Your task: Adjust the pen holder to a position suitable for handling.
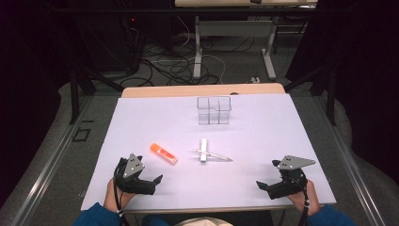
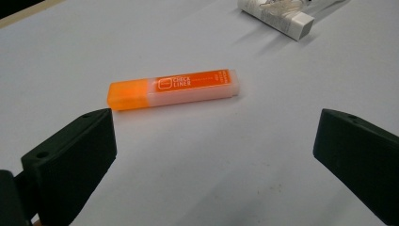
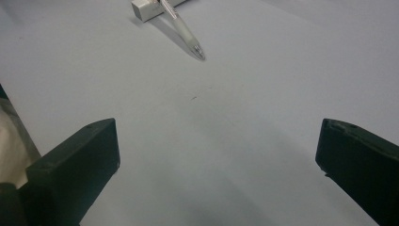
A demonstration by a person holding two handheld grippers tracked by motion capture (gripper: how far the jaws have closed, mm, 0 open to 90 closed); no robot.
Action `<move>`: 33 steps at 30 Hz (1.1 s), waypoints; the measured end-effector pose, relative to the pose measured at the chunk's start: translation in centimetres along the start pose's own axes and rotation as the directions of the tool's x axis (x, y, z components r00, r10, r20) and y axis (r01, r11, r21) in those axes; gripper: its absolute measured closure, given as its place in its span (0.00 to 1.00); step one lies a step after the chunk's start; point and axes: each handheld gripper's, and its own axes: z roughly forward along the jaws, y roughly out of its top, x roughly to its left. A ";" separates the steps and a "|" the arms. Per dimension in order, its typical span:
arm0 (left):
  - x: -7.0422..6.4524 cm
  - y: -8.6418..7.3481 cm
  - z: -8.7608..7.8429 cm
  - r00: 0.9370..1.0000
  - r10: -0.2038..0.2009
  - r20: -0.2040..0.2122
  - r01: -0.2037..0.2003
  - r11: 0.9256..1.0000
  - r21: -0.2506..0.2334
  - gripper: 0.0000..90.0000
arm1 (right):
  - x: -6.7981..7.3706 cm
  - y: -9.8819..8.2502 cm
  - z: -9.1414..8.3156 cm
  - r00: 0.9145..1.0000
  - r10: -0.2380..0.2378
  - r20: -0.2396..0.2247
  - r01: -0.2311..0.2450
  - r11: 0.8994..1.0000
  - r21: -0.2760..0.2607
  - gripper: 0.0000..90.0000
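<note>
- The left gripper [image 1: 149, 181] sits low at the near left edge of the table [image 1: 263, 122], held in a hand with a blue sleeve; its blocky matte-black jaws are spread as wide as they go, with nothing between them.
- Just ahead of those jaws lies an orange highlighter [image 2: 174, 88], a flat, rectangular stick lying on its side on the table. Its cap end is a solid bright orange, the body a paler frosted plastic with an orange label printed in white letters.
- From above, the highlighter [image 1: 163, 153] lies at a slant, near the left gripper but not touching it.
- The right gripper [image 1: 269, 187] rests at the near right edge, a grey three-cornered plate on top; its jaws also stand fully apart and hold nothing, only bare tabletop between them.
- The table surface is smooth, pale and matte, like a sheet of white board, with a light wooden strip along the far edge.
- Mid-table, a clear-barrelled pen [image 1: 214, 155] lies across a small white rectangular stick [image 1: 203, 150], the two touching and forming a cross.
- In the right gripper view, the pen [image 3: 184, 31] shows a translucent barrel and a metal tip.
- Farther back stands a clear plastic organiser [image 1: 214, 110], boxy, upright and split into compartments.
</note>
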 end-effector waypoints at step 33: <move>0.0 -0.1 0.3 1.000 0.021 -0.001 -0.021 0.999 0.032 0.00 | -2.9 4.0 4.5 1.000 -0.029 0.007 0.029 1.000 0.002 0.00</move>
